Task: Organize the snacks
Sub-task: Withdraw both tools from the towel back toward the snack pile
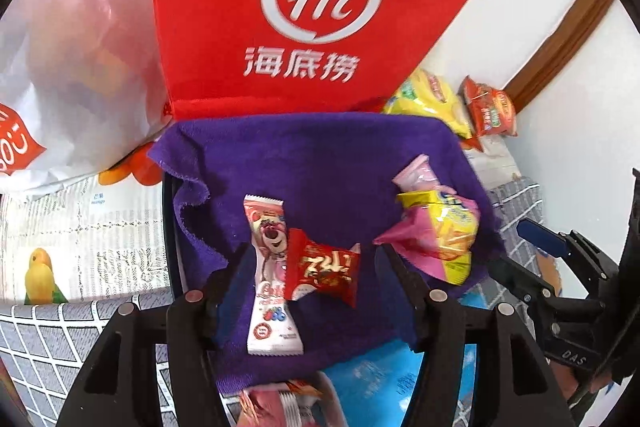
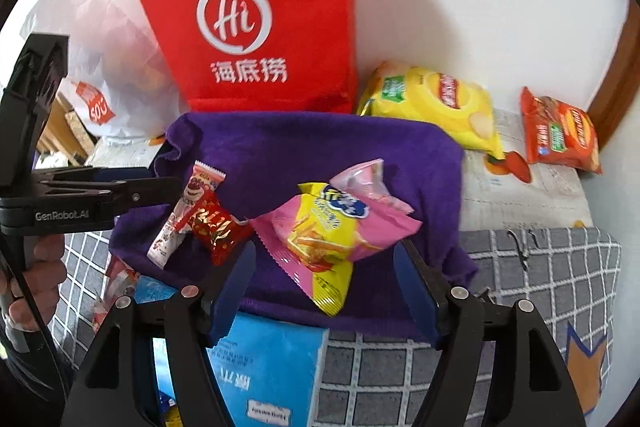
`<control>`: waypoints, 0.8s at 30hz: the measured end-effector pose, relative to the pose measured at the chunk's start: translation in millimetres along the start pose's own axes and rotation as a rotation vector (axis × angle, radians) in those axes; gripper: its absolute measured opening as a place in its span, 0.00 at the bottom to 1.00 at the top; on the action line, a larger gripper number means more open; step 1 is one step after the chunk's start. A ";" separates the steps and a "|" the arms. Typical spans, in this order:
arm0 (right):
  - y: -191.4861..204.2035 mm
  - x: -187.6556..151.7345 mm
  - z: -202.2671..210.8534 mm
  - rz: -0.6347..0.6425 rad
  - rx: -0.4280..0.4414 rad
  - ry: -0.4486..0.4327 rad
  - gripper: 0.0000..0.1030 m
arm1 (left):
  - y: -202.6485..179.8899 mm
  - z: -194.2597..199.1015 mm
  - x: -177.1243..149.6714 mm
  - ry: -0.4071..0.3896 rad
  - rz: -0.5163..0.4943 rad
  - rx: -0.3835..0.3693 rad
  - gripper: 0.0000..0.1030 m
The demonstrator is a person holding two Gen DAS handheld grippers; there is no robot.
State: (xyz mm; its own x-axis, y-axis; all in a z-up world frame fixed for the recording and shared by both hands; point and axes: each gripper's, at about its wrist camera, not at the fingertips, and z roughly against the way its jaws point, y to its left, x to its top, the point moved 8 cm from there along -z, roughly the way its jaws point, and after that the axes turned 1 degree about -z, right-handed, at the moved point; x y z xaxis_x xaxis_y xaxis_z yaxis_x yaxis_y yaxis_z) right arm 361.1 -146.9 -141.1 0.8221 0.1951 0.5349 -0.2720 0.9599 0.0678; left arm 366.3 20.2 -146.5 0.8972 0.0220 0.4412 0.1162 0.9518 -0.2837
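Note:
A purple cloth (image 1: pixel 320 155) (image 2: pixel 300 143) lies draped over a dark-rimmed container and carries the snacks. A pink-and-white bear-print pack (image 1: pixel 268 239) (image 2: pixel 192 195) lies on it with a small red packet (image 1: pixel 324 271) (image 2: pixel 216 227) across it. My left gripper (image 1: pixel 316 263) hangs open over these two, its pads clear of them. To the right a yellow packet (image 1: pixel 448 231) (image 2: pixel 320 227) rests on a pink packet (image 1: pixel 412 235) (image 2: pixel 384 223). My right gripper (image 2: pixel 326 259) stands open around that pile, not pressing it.
A red bag (image 1: pixel 312 7) and a white plastic bag (image 1: pixel 72 59) stand behind the cloth. A yellow chips bag (image 2: pixel 436 99) and an orange-red one (image 2: pixel 560 131) lie by the wall. A blue box (image 2: pixel 272 367) sits in front on a grey checked cover (image 2: pixel 540 287).

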 end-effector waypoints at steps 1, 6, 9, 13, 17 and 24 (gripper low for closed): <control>-2.1 0.0 5.2 -0.009 -0.006 -0.010 0.69 | -1.0 4.8 0.6 -0.008 -0.004 -0.006 0.58; -12.7 -2.9 36.0 -0.072 -0.036 -0.071 0.69 | -10.9 37.1 1.8 -0.066 -0.024 -0.025 0.58; -14.3 -7.2 50.9 -0.096 -0.053 -0.096 0.69 | -18.6 57.3 4.0 -0.107 -0.043 -0.028 0.58; -12.8 -15.9 70.7 -0.100 -0.077 -0.121 0.69 | -28.5 79.3 0.3 -0.145 -0.060 -0.022 0.58; -7.0 -25.2 93.0 -0.097 -0.056 -0.162 0.69 | -38.6 94.2 -12.2 -0.152 -0.083 -0.021 0.58; -0.8 -41.4 123.3 -0.112 -0.033 -0.224 0.69 | -47.5 118.8 -37.6 -0.180 -0.094 -0.002 0.58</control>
State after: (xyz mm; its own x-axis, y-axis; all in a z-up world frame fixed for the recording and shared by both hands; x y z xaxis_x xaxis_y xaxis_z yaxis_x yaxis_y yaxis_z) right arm 265.6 -180.5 -59.5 0.7140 0.0414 0.6989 -0.1660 0.9798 0.1115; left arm 276.5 10.5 -48.5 0.7919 -0.0127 0.6106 0.1968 0.9517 -0.2355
